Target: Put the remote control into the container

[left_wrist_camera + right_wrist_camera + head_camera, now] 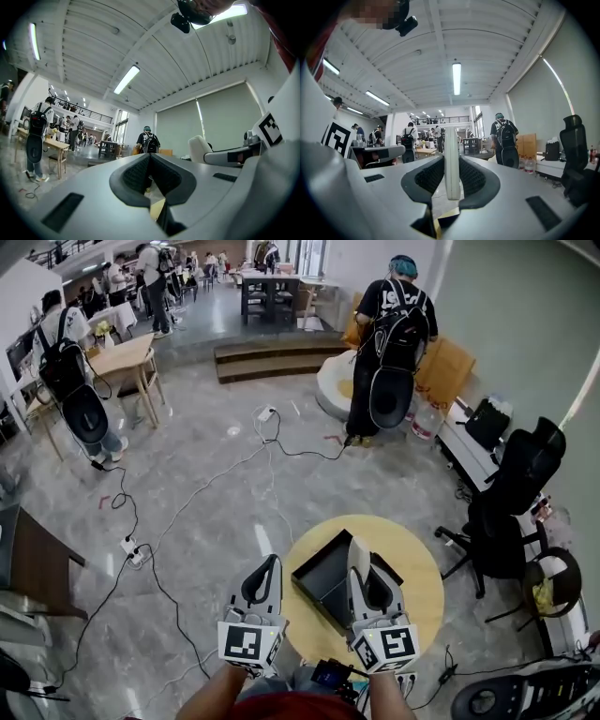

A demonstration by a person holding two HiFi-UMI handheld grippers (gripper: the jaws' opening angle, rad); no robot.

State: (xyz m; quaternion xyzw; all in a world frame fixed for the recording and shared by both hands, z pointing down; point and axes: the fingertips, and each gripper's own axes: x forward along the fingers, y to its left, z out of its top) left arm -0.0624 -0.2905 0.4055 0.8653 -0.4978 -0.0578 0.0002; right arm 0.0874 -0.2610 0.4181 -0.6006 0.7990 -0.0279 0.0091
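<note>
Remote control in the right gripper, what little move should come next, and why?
Probably lower the right gripper toward the black container. Its jaws are clamped on the white remote control, held on edge. In the head view it lines up over the container on the round table, but it is not yet inside.

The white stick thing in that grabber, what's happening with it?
A person holds a two-jaw gripper in each hand. The right gripper is clamped on a slim white remote control, which stands upright between its jaws. Below, an open black rectangular container sits on a round yellow table. The remote is not in the container yet. The left gripper holds nothing, with its jaws together.
</note>
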